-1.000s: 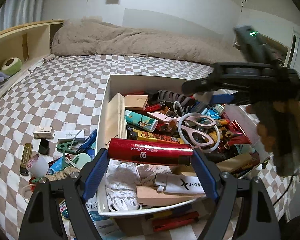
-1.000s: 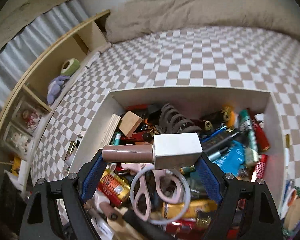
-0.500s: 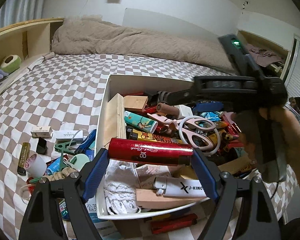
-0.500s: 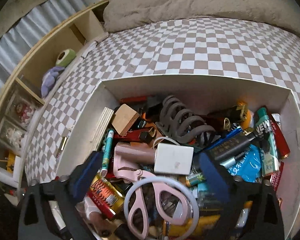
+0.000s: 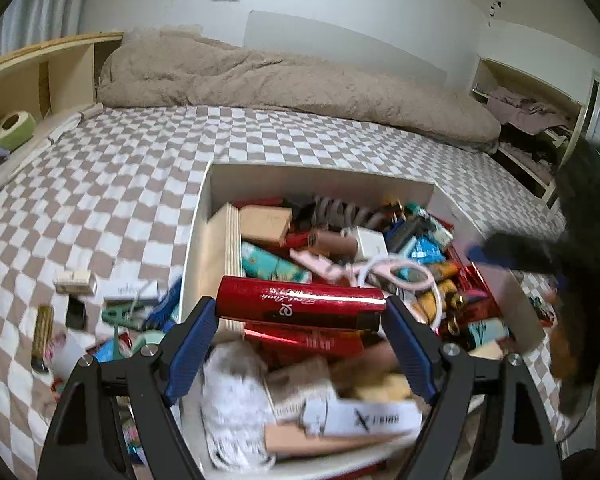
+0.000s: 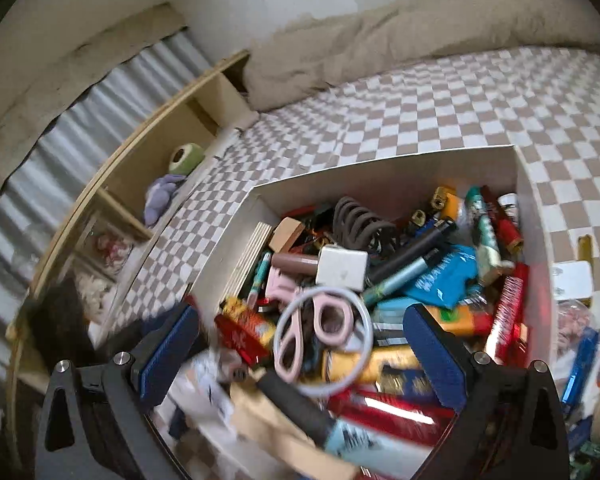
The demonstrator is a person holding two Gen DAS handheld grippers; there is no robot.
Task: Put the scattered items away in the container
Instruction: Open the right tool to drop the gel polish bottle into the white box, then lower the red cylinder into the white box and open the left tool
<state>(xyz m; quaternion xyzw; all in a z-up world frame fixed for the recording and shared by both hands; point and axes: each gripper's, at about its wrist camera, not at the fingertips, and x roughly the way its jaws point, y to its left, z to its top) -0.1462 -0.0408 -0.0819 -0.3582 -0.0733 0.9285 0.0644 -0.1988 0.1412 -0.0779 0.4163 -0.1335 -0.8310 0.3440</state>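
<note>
Checkered beige-and-white bedding (image 5: 148,184) carries the white rectangular cardboard container (image 5: 320,178), heaped with small clutter. Your left claw (image 5: 300,316) is clamped end to end on a glossy red cylindrical tube with silver lettering (image 5: 300,305), held level above the container's near end. Your right claw (image 6: 300,344) stands wide apart with nothing between its blue pads, over the pink-handled scissors (image 6: 320,328). Behind the scissors, inside the container, lies a brown tube with a white square cap (image 6: 324,266). More loose items, among them a green clip (image 5: 118,314), lie on the bedding left of the container.
</note>
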